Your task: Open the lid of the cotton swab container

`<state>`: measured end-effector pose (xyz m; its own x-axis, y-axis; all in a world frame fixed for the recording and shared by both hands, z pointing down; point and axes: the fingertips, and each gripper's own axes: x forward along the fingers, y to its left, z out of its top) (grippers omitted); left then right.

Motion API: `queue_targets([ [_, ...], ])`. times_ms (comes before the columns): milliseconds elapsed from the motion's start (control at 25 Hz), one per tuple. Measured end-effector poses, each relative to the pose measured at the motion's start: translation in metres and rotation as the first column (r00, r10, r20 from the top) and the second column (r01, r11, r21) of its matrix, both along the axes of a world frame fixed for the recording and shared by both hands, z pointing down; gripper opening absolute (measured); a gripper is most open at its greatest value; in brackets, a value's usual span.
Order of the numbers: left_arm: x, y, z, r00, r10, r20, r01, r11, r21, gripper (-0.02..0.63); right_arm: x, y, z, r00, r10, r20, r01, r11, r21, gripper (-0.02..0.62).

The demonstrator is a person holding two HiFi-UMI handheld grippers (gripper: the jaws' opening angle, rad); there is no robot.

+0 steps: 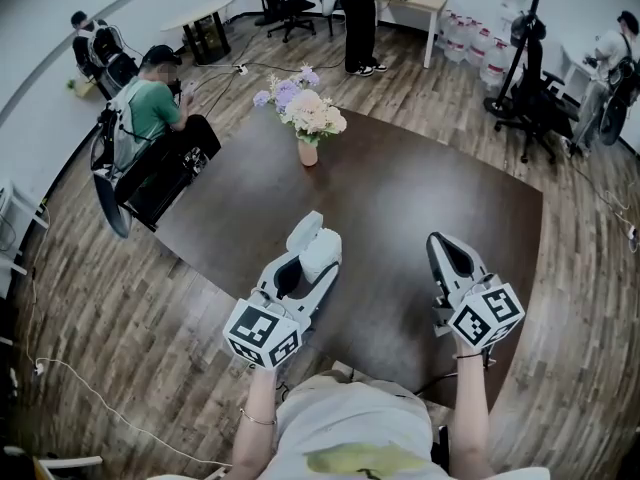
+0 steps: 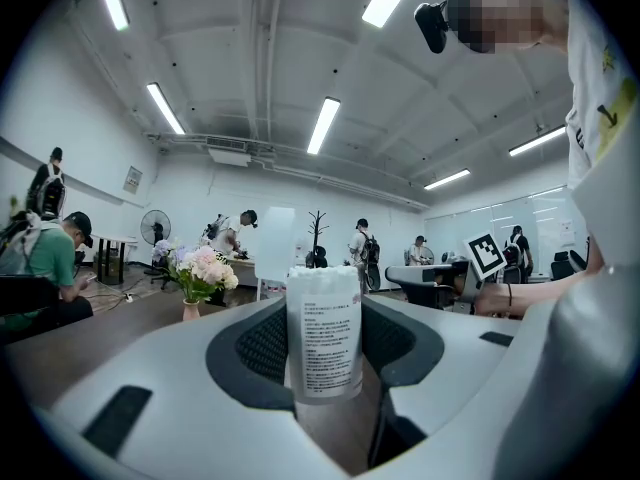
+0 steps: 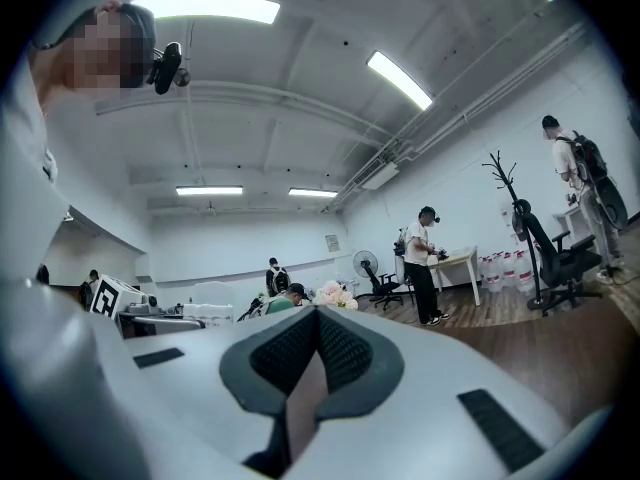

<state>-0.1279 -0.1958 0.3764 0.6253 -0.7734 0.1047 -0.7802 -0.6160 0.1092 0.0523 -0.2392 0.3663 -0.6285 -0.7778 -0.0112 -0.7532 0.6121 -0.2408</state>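
Observation:
My left gripper (image 1: 312,240) is shut on the cotton swab container (image 1: 320,256), a small white tub, and holds it above the near part of the dark table (image 1: 400,198). In the left gripper view the container (image 2: 323,338) stands upright between the dark pads (image 2: 262,346), its printed label facing the camera. Its top edge is pale, and I cannot tell how the lid sits. My right gripper (image 1: 443,243) hovers to the right at about the same height. It is shut, its pads (image 3: 338,348) meet, and nothing is between them.
A vase of pink and purple flowers (image 1: 308,118) stands at the table's far side. A seated person (image 1: 150,118) is beyond the left edge, and another person (image 1: 358,18) stands at the back by a desk. Office chairs (image 1: 530,108) stand on the right.

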Motion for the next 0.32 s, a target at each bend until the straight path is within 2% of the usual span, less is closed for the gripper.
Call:
queue_targets([
  [320, 0.0102, 0.0001, -0.0006, 1.000, 0.025, 0.004, -0.025, 1.000, -0.003, 0.204, 0.0074, 0.0015, -0.0064, 1.000, 0.010, 0.006, -0.010, 1.000, 0.019, 0.020],
])
